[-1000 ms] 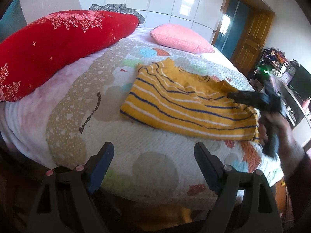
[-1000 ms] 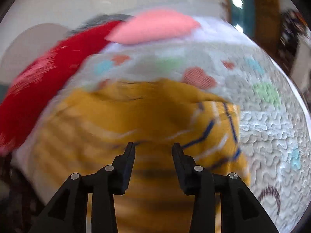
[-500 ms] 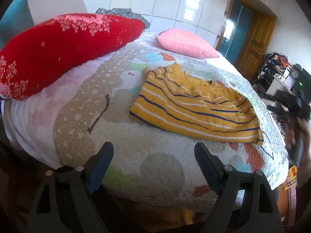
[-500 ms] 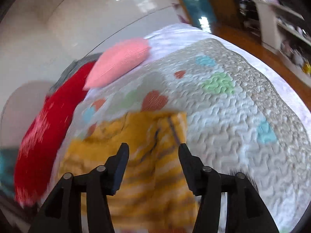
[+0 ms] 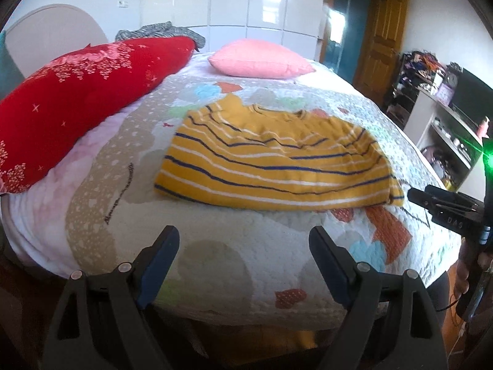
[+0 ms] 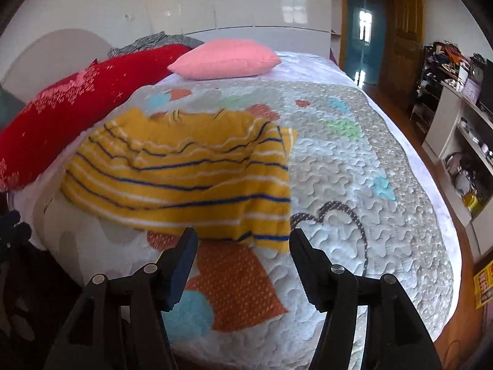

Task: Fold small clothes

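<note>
On the bed's quilt (image 5: 234, 265), near the front edge, the yellow striped shirt (image 5: 271, 166) is being left lying flat. Left gripper (image 5: 243, 252) is being held spread wide, empty, short of the shirt. Right gripper (image 6: 242, 251) is likewise being held parted, gripping nothing, just before the hem.

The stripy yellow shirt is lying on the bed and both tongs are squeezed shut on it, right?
Not quite. The stripy yellow shirt does lie on the bed, but the right tongs and the left tongs are open and hold nothing. Both wrist views show it.
</note>
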Demonstrator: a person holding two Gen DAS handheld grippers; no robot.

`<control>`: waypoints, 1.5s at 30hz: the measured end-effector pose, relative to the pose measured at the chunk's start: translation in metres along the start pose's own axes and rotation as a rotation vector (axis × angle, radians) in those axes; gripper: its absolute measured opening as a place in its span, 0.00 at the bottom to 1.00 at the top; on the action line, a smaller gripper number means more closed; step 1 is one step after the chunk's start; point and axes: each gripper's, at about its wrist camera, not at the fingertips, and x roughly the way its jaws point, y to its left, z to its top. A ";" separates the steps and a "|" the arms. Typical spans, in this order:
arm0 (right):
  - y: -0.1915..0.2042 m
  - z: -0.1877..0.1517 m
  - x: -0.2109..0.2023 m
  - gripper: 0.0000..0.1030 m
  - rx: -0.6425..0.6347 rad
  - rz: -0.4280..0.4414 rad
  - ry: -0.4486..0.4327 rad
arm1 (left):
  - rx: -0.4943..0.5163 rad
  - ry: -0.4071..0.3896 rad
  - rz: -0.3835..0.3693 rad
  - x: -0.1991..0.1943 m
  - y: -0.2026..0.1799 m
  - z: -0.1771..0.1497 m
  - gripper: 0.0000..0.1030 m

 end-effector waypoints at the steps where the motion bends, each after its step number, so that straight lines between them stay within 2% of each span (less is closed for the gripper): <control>1: 0.002 -0.002 0.001 0.66 -0.006 0.001 0.000 | 0.006 0.005 -0.003 0.001 -0.002 -0.001 0.83; 13: 0.053 -0.013 0.020 0.67 -0.128 0.031 0.053 | -0.005 0.027 -0.012 0.006 0.001 -0.008 0.83; 19: 0.065 -0.017 0.026 0.68 -0.165 0.035 0.070 | -0.026 0.040 -0.014 0.011 0.007 -0.011 0.83; 30: 0.066 -0.020 0.033 0.69 -0.157 0.046 0.094 | -0.039 0.073 -0.012 0.020 0.012 -0.015 0.83; 45: 0.052 -0.031 0.050 0.69 -0.071 0.094 0.135 | -0.055 0.149 -0.004 0.041 0.019 -0.027 0.83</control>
